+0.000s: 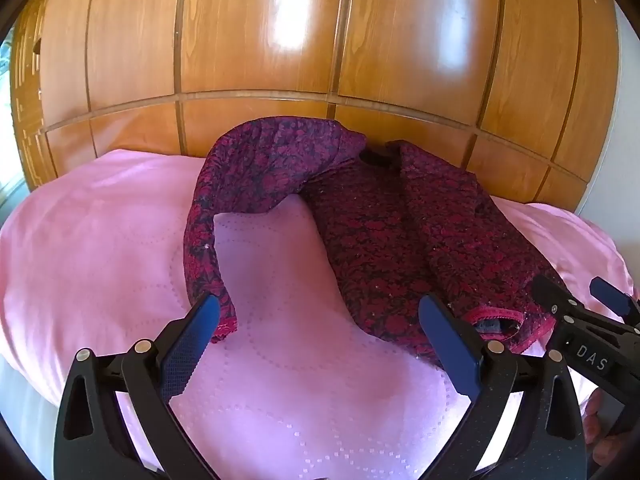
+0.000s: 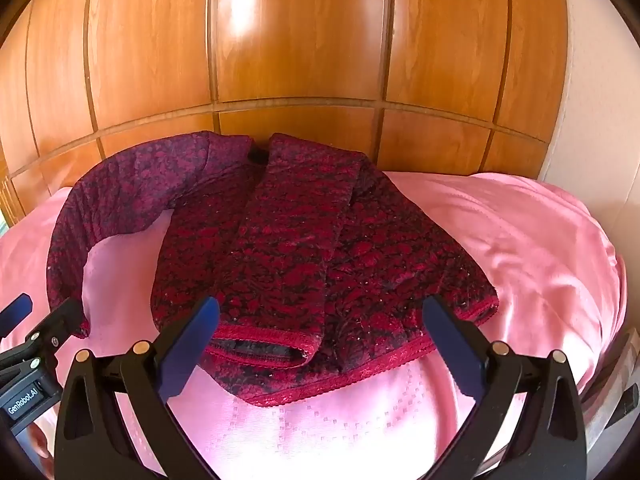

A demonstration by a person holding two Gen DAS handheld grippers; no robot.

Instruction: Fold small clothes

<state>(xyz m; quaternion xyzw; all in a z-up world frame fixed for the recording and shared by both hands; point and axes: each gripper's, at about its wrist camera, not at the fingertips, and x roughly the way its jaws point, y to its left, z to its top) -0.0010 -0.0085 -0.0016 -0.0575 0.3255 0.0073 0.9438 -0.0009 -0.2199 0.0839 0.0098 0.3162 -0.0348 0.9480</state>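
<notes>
A small dark red and purple floral top [image 1: 376, 232] [image 2: 288, 248] lies flat on the pink bedspread [image 1: 288, 380] [image 2: 520, 240]. One sleeve [image 2: 296, 216] is folded down over the body, its cuff [image 1: 498, 322] near the hem. The other sleeve [image 1: 208, 216] [image 2: 68, 240] curves out to the left, and its cuff [image 1: 226, 326] rests on the spread. My left gripper [image 1: 320, 308] [image 2: 48, 306] hovers open beside that loose cuff, with only bedspread between its blue fingers [image 1: 188, 344]. My right gripper [image 2: 320, 307] [image 1: 570, 286] hovers open over the hem [image 2: 360, 372], holding nothing.
Glossy wooden wardrobe panels [image 1: 260, 60] [image 2: 300, 40] rise right behind the bed. A pale wall [image 2: 592, 100] stands at the right. The bed's edge [image 2: 612, 380] drops away at the lower right. Bare bedspread lies left of the top [image 1: 88, 240].
</notes>
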